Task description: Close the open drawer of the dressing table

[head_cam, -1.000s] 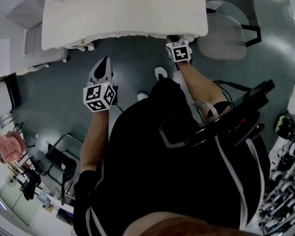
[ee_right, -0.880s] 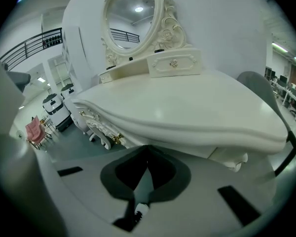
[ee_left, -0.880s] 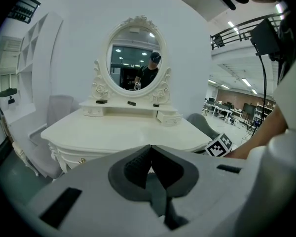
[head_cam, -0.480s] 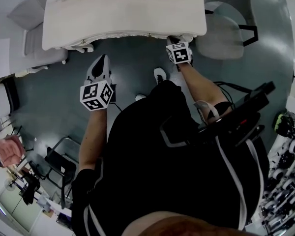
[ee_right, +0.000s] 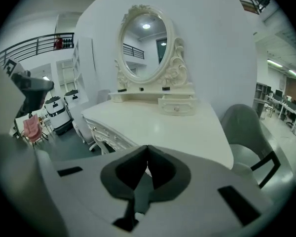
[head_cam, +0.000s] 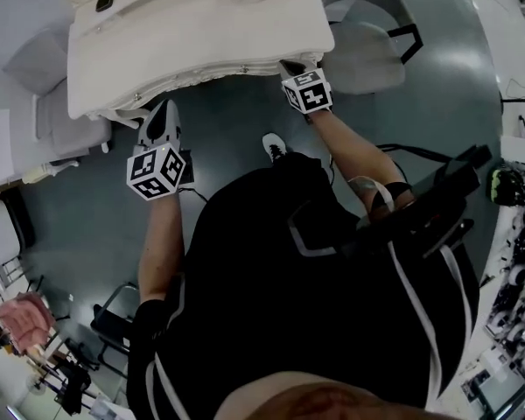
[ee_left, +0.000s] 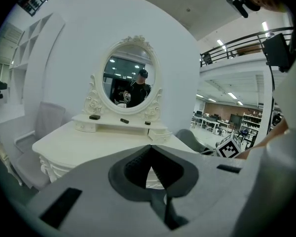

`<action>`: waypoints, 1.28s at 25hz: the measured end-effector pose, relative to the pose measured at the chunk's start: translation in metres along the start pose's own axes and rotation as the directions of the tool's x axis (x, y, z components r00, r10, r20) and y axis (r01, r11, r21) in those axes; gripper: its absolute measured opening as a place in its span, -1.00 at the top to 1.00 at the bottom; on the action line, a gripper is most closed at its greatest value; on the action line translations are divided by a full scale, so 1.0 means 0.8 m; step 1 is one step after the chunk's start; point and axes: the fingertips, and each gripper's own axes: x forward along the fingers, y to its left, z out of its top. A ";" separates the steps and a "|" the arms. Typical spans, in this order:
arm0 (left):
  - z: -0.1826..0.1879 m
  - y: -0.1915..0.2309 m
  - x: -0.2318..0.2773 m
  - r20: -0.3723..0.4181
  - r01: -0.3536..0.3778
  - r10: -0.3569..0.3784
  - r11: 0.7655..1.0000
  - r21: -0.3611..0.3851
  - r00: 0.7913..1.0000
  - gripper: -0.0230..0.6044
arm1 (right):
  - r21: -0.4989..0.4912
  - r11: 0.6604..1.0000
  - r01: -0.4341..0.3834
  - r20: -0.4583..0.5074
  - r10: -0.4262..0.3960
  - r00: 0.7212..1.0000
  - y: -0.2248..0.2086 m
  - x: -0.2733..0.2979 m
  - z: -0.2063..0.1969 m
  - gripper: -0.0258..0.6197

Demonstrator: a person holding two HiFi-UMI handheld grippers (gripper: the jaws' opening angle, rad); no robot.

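Observation:
The white dressing table [head_cam: 192,33] fills the top of the head view, its carved front edge facing me. No drawer visibly stands out from that front. My left gripper [head_cam: 163,110] points at the table's front left corner, just short of the edge; its jaws are shut and hold nothing. My right gripper [head_cam: 290,65] sits at the front right corner, tips against or under the edge, also shut and holding nothing. In the left gripper view, the left gripper [ee_left: 150,147] faces the tabletop [ee_left: 89,144] and oval mirror [ee_left: 129,80]. The right gripper [ee_right: 147,148] hovers over the tabletop [ee_right: 177,130]; a small closed drawer [ee_right: 176,105] sits below the mirror [ee_right: 147,46].
A grey chair [head_cam: 363,46] stands right of the table, close to my right gripper, also seen as the grey chair [ee_right: 246,132]. A grey seat [head_cam: 57,112] is at the table's left. Shelves with equipment [head_cam: 516,226] line the right side. Dark floor [head_cam: 236,112] lies between me and the table.
Both grippers have moved forward toward the table's front edge, the left one now nearly at it. The head view has swung, so the table appears tilted and shifted left.

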 end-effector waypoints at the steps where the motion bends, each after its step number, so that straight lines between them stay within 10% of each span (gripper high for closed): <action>1: 0.005 -0.003 -0.003 0.009 0.006 -0.006 1.000 0.002 1.000 0.92 | -0.004 1.000 0.001 0.017 -0.001 1.000 0.002 -0.011 0.010 0.91; 32: 0.215 -0.072 -0.105 0.282 0.054 -0.088 0.991 0.126 0.955 0.91 | -0.110 0.994 0.021 0.473 0.034 0.881 0.072 -0.345 0.302 0.91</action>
